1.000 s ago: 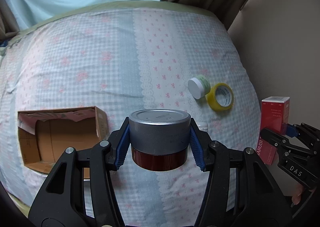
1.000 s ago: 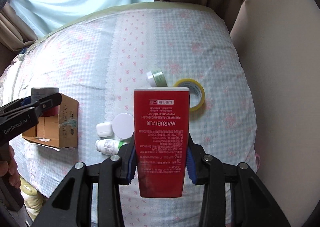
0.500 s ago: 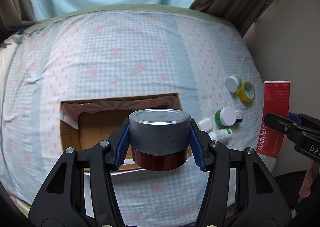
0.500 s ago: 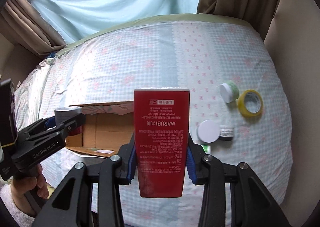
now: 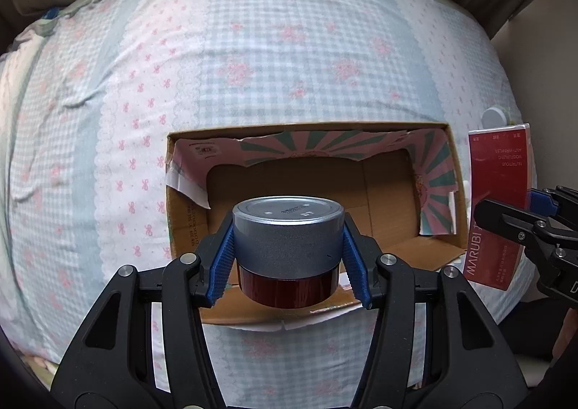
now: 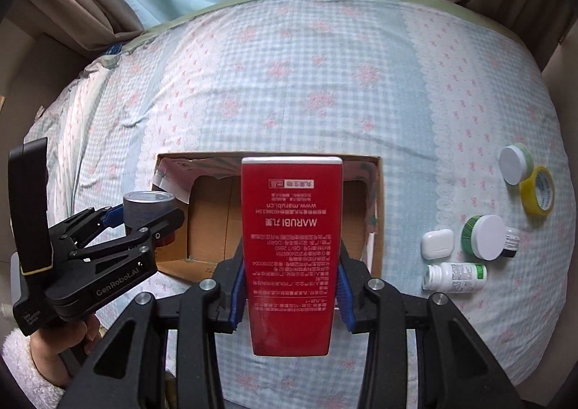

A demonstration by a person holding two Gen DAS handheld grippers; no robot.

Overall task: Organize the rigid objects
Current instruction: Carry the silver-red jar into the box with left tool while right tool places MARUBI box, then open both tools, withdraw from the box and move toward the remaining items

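Jar (image 5: 287, 246), grey-lidded over a dark red glossy body, is clenched between the blue pads of the left gripper (image 5: 288, 259), which grip the lid's side wall from either side, flat metallic top facing the camera. Directly beyond and beneath these jaws lies an open cardboard box (image 5: 365, 188) on the bed, brown interior showing, torn pink-and-green printed paper lining its far and right walls; the jar hangs over the box's near portion. Red carton (image 6: 292, 250), tall, white-capped at its far end and printed MARUBI in inverted white lettering, is clasped at its lower half between the blue pads of the right gripper (image 6: 290, 295); it stands in front of the same box, whose far rim and right wall show on both sides of it. Left of the right jaws, the left gripper and jar appear over the box's left end, held by a hand (image 6: 68, 347) in a fleecy white cuff. Right of the right jaws, on the bedspread (image 6: 325, 84), well apart from the box: white earbud case (image 6: 437, 243), white pill bottle (image 6: 455, 277) lying on its side just nearer, green tub with white lid (image 6: 484, 236), small dark-labelled pot (image 6: 511, 241) touching it, and farther off a pale green tub (image 6: 514, 163) beside a yellow tape roll (image 6: 537, 194). Bedspread is pale blue gingham with pink floral panels.
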